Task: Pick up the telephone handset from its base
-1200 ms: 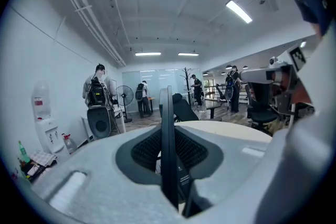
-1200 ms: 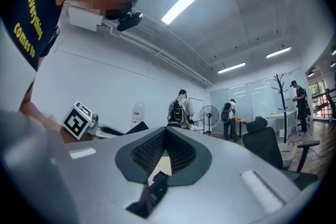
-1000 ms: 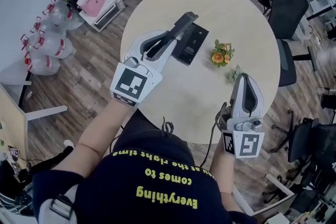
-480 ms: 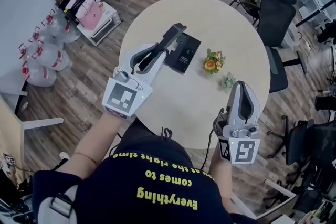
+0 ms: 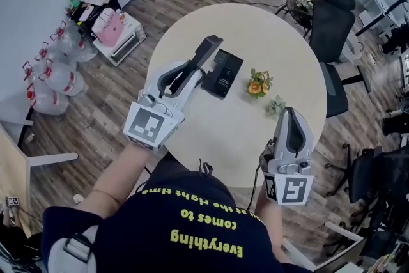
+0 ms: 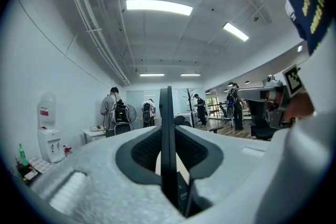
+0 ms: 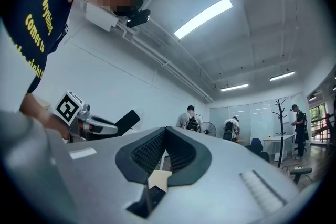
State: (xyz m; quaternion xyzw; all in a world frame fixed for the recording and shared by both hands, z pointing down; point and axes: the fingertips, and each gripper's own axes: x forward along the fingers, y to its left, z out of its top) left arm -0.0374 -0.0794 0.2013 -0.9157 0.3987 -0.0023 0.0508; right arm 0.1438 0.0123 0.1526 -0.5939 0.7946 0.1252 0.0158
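In the head view my left gripper [image 5: 193, 67] is shut on the black telephone handset [image 5: 209, 46], holding it in the air over the left part of the round table [image 5: 255, 25]. The black base [image 5: 223, 72] lies flat on the table just right of the handset, apart from it. In the left gripper view the handset [image 6: 167, 107] stands edge-on between the pads. My right gripper [image 5: 291, 113] hovers at the table's near right edge, shut with nothing in it. From the right gripper view [image 7: 165, 136] the handset [image 7: 123, 119] shows at the left.
Orange flowers [image 5: 257, 84] and a small green plant [image 5: 276, 105] sit on the table right of the base. Water bottles [image 5: 54, 67] crowd the floor at the left. Office chairs [image 5: 332, 22] stand at the right. People stand far across the room [image 6: 113, 110].
My left gripper has lifted with the handset and drawn it left, off the base. The right gripper has risen a little, still shut.
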